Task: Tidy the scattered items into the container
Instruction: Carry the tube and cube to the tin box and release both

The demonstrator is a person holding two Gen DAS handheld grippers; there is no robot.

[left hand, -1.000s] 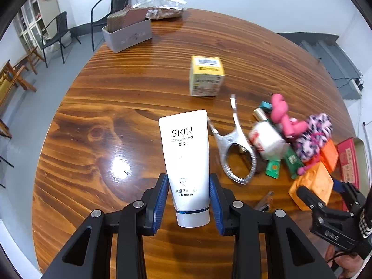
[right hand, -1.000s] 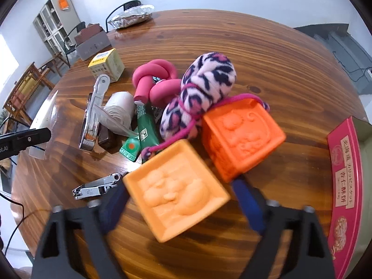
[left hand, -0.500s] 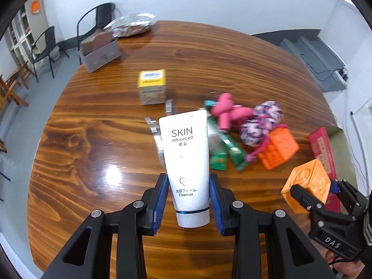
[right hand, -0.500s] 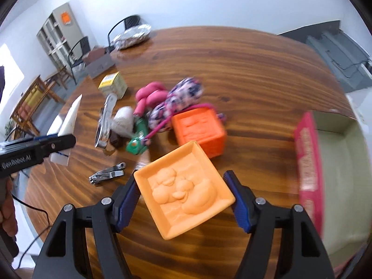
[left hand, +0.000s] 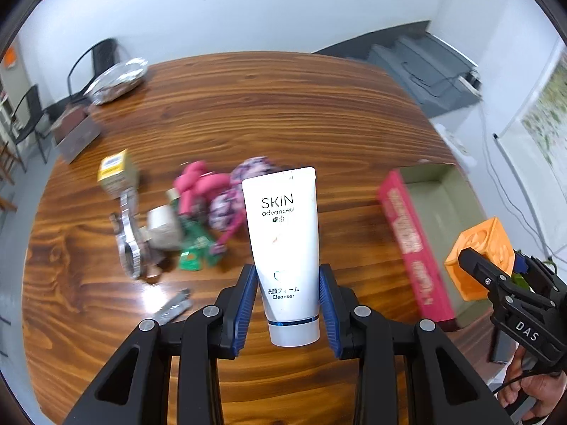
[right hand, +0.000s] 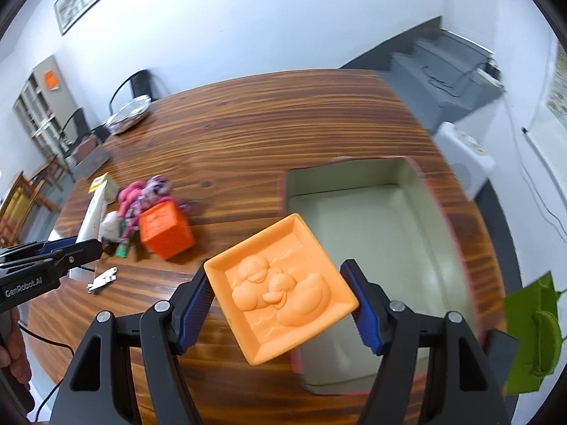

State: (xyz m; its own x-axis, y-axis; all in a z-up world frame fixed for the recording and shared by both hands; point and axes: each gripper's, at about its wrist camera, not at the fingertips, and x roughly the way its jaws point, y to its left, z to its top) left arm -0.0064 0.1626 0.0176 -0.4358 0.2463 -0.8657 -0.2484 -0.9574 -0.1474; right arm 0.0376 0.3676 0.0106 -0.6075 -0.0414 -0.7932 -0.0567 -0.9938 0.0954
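Note:
My left gripper (left hand: 287, 315) is shut on a white cleanser tube (left hand: 283, 244), held above the wooden table. My right gripper (right hand: 281, 308) is shut on a light orange duck-embossed cube (right hand: 280, 288), held over the near left corner of the open red box (right hand: 372, 233). The box also shows in the left wrist view (left hand: 411, 233), with the right gripper and the cube (left hand: 478, 258) above it. A pile of scattered items remains on the table: a dark orange cube (right hand: 164, 230), a pink toy (left hand: 198, 184), a pink-patterned rope toy (left hand: 248, 177), metal tongs (left hand: 127, 237) and nail clippers (left hand: 173, 308).
A yellow-and-white small box (left hand: 115, 173) stands left of the pile. A grey tray (left hand: 76, 136) and a foil bundle (left hand: 117, 83) sit at the table's far left. A green bag (right hand: 531, 333) is right of the red box. Chairs stand beyond the table.
Both grippers have swung right and risen with their loads. The right gripper has carried the duck cube from beside the pile to over the red box. The pile has shifted left in both views.

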